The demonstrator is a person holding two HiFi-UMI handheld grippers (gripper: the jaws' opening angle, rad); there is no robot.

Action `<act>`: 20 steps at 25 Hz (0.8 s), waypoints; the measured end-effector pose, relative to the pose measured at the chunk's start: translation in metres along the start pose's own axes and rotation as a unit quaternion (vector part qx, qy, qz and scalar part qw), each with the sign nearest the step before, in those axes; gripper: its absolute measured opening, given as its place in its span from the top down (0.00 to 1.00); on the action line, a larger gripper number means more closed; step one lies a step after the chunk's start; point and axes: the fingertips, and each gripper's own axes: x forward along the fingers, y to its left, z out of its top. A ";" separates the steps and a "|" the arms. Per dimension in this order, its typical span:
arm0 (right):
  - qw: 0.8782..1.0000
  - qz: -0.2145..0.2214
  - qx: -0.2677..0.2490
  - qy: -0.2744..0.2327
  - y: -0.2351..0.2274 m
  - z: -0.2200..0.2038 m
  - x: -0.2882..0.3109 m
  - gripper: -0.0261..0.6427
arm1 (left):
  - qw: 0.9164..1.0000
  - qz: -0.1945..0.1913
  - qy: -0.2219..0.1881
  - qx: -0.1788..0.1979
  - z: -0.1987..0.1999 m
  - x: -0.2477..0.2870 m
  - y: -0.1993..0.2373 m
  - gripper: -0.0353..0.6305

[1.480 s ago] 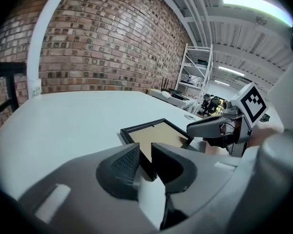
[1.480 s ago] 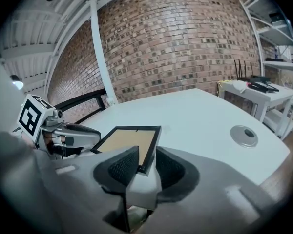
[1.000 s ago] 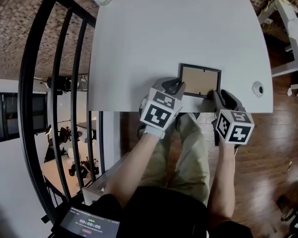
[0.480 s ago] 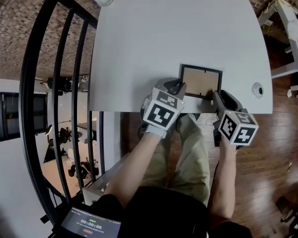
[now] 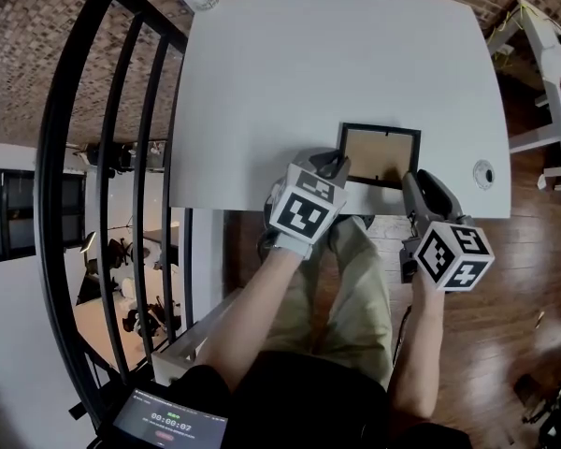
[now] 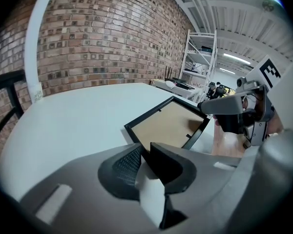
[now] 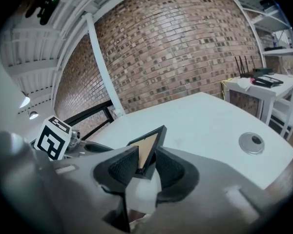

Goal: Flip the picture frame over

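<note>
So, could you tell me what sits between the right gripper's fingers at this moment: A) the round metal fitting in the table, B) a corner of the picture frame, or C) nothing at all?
B: in the right gripper view, a corner of the picture frame, its brown backing showing, stands clamped between the fingers of the right gripper.

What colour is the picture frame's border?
Black; the picture frame shows best in the left gripper view.

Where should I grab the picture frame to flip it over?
Take the picture frame by its thin black border at the near right corner, coming in from the front edge of the table. The frame lies back side up close to that edge, so the rim is the only part that jaws can pinch. The right gripper has that corner between its jaws, a sensible hold.
</note>
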 end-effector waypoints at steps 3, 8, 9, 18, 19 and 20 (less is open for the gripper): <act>1.000 0.010 -0.006 -0.014 0.010 0.010 -0.005 0.82 | 1.000 -0.001 -0.001 -0.001 0.000 -0.001 0.000 0.85; 0.999 0.025 -0.026 -0.036 0.030 0.027 -0.010 0.82 | 1.000 0.000 -0.003 0.001 0.000 -0.001 0.000 0.87; 0.998 0.028 -0.032 -0.040 0.035 0.030 -0.011 0.82 | 1.000 0.000 -0.005 0.003 0.000 -0.001 0.000 0.87; 0.994 0.049 -0.081 -0.054 0.063 0.045 -0.012 0.83 | 1.000 -0.001 -0.007 -0.010 -0.001 -0.003 0.004 0.89; 0.994 0.052 -0.082 -0.056 0.065 0.046 -0.012 0.83 | 1.000 -0.001 -0.008 -0.011 -0.001 -0.003 0.004 0.89; 0.993 0.055 -0.083 -0.058 0.068 0.048 -0.011 0.83 | 1.000 0.000 -0.009 -0.013 -0.001 -0.003 0.004 0.89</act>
